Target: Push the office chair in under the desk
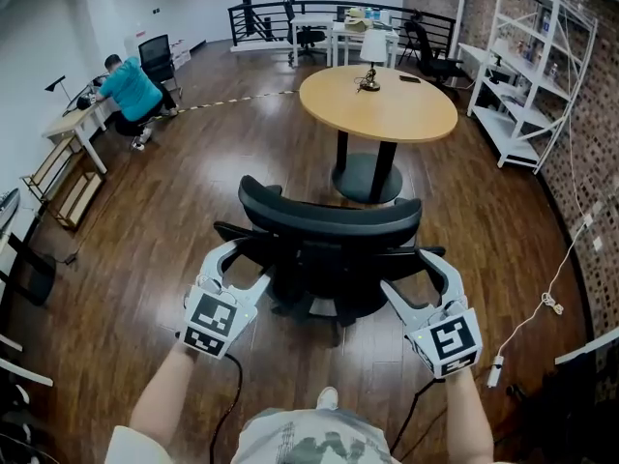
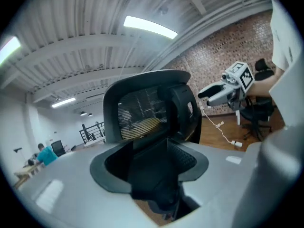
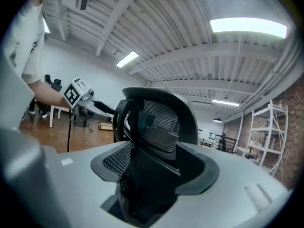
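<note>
A black mesh office chair [image 1: 329, 245] stands on the wood floor with its back toward me, a short way from the round wooden table [image 1: 379, 104] on its black pedestal. My left gripper [image 1: 244, 265] is at the chair's left armrest and my right gripper [image 1: 414, 271] at its right armrest. Both are open. In the left gripper view the chair's back [image 2: 147, 110] rises beyond the jaws and a dark chair part lies between the spread pads, with the right gripper [image 2: 232, 82] beyond. The right gripper view shows the same chair back [image 3: 159, 122] and the left gripper [image 3: 78, 94].
A lamp [image 1: 372, 48] and small items sit on the round table. A person in a teal shirt [image 1: 131, 90] sits at a desk at the far left. White shelving [image 1: 532, 75] lines the brick wall at right, and a white cable [image 1: 549, 303] trails on the floor.
</note>
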